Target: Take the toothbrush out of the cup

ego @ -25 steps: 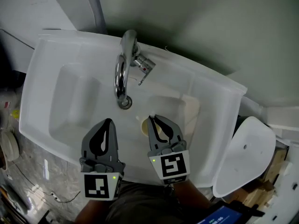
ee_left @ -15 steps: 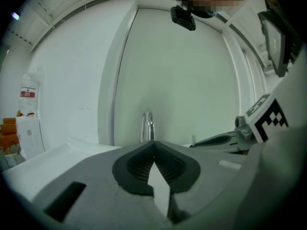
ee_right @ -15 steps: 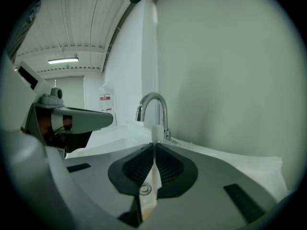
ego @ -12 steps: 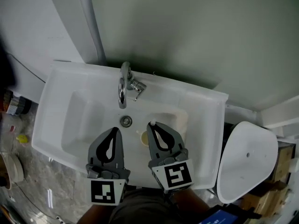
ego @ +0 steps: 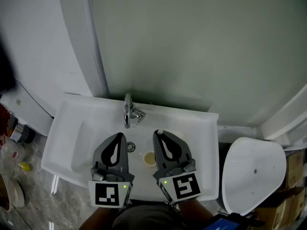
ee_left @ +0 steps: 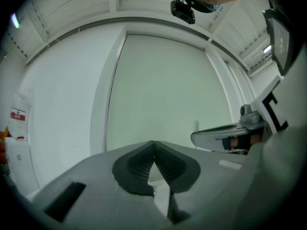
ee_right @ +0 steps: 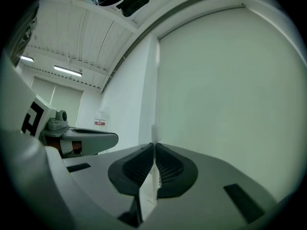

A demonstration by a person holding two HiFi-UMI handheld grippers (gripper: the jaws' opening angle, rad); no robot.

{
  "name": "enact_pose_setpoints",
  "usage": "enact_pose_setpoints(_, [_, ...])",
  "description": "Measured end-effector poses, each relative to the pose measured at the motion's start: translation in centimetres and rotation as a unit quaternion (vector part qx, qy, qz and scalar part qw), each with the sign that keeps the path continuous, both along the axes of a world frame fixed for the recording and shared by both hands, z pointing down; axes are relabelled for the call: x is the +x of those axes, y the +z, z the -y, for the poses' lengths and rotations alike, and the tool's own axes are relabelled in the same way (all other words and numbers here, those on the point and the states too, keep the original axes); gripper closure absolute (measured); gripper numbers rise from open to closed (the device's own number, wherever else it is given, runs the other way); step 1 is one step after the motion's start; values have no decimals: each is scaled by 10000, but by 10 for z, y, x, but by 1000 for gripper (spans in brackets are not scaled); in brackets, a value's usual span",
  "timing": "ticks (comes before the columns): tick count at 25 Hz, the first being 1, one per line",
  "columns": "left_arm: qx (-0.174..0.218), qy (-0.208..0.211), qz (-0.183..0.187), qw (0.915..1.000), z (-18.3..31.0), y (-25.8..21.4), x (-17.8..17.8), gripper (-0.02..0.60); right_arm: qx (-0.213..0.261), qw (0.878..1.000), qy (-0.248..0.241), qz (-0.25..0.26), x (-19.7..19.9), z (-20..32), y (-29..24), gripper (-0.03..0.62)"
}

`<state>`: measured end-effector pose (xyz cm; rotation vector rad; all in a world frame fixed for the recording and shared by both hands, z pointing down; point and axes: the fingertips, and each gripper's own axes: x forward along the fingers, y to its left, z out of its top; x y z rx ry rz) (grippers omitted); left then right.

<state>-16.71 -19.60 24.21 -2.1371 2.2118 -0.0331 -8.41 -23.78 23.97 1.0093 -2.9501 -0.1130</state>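
A small yellowish cup [ego: 149, 159] stands on the white sink [ego: 67, 133], seen between my two grippers in the head view. My right gripper [ego: 158, 133] is held high above it, shut on a thin white toothbrush [ee_right: 154, 131] whose end pokes up past the jaw tips. The toothbrush is clear of the cup. My left gripper [ego: 121, 136] hovers beside it at about the same height, jaws meeting at the tips with nothing in them [ee_left: 153, 143]. In the left gripper view the right gripper [ee_left: 225, 135] shows at the right edge. Both point level at a pale green wall panel.
A chrome faucet [ego: 128, 110] rises at the sink's back, with the drain [ego: 130, 147] in front of it. A white toilet lid [ego: 252, 176] lies to the right. Bottles [ego: 19, 131] and clutter sit on the floor at the left.
Both grippers have risen well above the sink, the right one carrying the toothbrush. The sink and cup now look smaller and farther below.
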Motion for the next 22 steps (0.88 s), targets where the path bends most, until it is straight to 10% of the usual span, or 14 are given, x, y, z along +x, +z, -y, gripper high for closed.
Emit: enact_pose_setpoints(22, [385, 70, 145, 9991, -10, -32, 4, 571, 437, 9989, 105, 155, 4, -22, -35, 572])
